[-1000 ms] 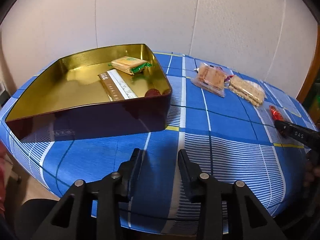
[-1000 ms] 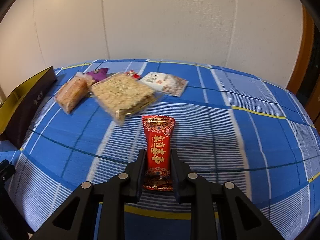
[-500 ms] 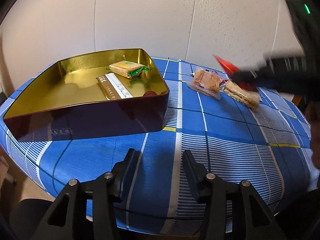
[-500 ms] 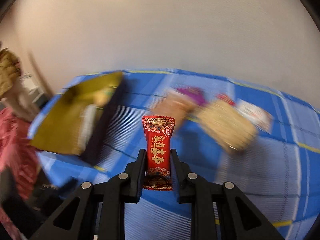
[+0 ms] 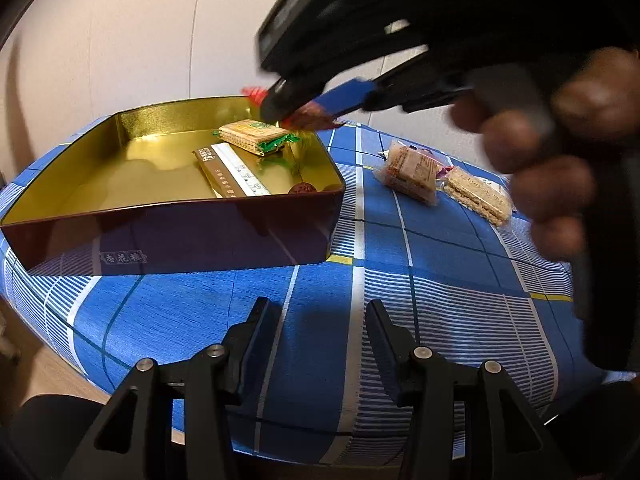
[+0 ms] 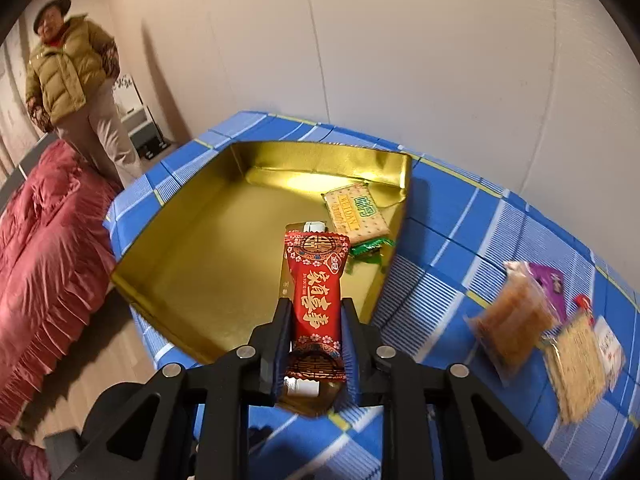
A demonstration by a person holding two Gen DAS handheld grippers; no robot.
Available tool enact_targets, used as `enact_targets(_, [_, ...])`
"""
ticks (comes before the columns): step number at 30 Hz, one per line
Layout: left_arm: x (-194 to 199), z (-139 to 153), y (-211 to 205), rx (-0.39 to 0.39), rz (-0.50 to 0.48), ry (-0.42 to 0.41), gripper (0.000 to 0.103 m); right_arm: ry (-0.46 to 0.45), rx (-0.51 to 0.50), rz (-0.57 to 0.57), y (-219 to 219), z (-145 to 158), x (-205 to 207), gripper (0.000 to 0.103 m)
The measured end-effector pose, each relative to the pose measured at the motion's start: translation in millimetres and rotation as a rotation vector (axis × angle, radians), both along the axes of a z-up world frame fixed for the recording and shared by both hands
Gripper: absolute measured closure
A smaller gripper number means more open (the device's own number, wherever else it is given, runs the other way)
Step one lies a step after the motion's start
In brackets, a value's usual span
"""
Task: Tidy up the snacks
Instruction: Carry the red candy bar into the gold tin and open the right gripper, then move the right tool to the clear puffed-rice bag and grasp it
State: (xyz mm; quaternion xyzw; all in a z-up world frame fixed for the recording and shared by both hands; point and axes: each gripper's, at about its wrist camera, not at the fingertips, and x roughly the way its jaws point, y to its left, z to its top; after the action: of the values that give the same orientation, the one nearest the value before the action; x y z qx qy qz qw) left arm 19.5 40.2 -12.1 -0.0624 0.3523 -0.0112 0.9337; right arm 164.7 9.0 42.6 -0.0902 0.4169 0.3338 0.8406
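Note:
My right gripper is shut on a red snack packet and holds it above the near right part of the gold tin tray. In the left wrist view the right gripper hangs over the tray's far right corner, blurred. The tray holds a green-wrapped cracker pack and a brown-and-white bar. My left gripper is open and empty, low over the blue checked tablecloth in front of the tray.
Loose snack packs lie right of the tray: an orange-brown biscuit pack, a noodle-like cracker pack and a purple packet. A person in a tan jacket stands beyond the table's left side, by a red bedspread.
My right gripper has lifted the red packet off the table and swung left, from over the loose snacks to above the tray. The left gripper has barely moved.

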Motion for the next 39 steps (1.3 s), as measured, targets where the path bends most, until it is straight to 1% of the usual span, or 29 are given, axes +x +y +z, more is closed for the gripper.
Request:
enact_targets(3, [-0.4, 0.1, 0.2, 0.0, -0.003, -0.001, 0.054, -0.004, -0.05, -0.006, 8.6, -8.8, 5.8, 0.077])
enact_targets(5, [-0.6, 0.2, 0.4, -0.001, -0.002, -0.003, 0.054, 0.001, -0.055, -0.005, 10.3, -13.3, 7.9, 0.074])
enact_targets(7, [-0.8, 0.1, -0.3, 0.006, -0.002, -0.004, 0.054, -0.009, -0.055, -0.009, 11.2, -14.3, 10.4, 0.073])
enact_targets(11, [0.6, -0.9, -4.1, 0.021, -0.004, -0.006, 0.051, -0.02, -0.012, -0.017, 4.6, -8.7, 4.5, 0.073])
enact_targets(17, [2.4, -2.8, -8.3, 0.051, -0.005, -0.01, 0.05, -0.047, 0.047, -0.073, -18.2, 0.7, -3.6, 0.073])
enact_targets(23, [3.8, -6.6, -13.0, 0.081, -0.008, -0.014, 0.046, -0.054, 0.093, -0.183, -64.9, 0.6, -3.5, 0.072])
enact_targets(25, [3.8, -7.2, -14.8, 0.093, -0.007, -0.014, 0.046, -0.054, 0.088, -0.23, -83.7, -2.8, -1.7, 0.071])
enact_targets(27, [3.1, -6.1, -14.3, 0.093, -0.005, -0.015, 0.045, -0.046, 0.075, -0.291, -105.0, -8.4, 3.5, 0.066])
enact_targets(30, [3.0, -5.7, -13.4, 0.09, -0.006, -0.014, 0.045, -0.027, 0.048, -0.38, -139.5, -17.5, 12.6, 0.065])
enact_targets(33, [0.6, -5.2, -14.5, 0.097, -0.009, -0.016, 0.044, -0.027, 0.02, -0.465, -169.3, -22.8, 20.8, 0.065])
enact_targets(36, [0.2, -5.9, -16.1, 0.098, -0.015, -0.017, 0.044, -0.018, 0.025, -0.552, -202.3, -24.6, 32.9, 0.064])
enact_targets(39, [1.4, -6.0, -18.8, 0.107, -0.024, -0.018, 0.044, -0.026, 0.031, -0.601, -224.6, -22.0, 43.1, 0.062])
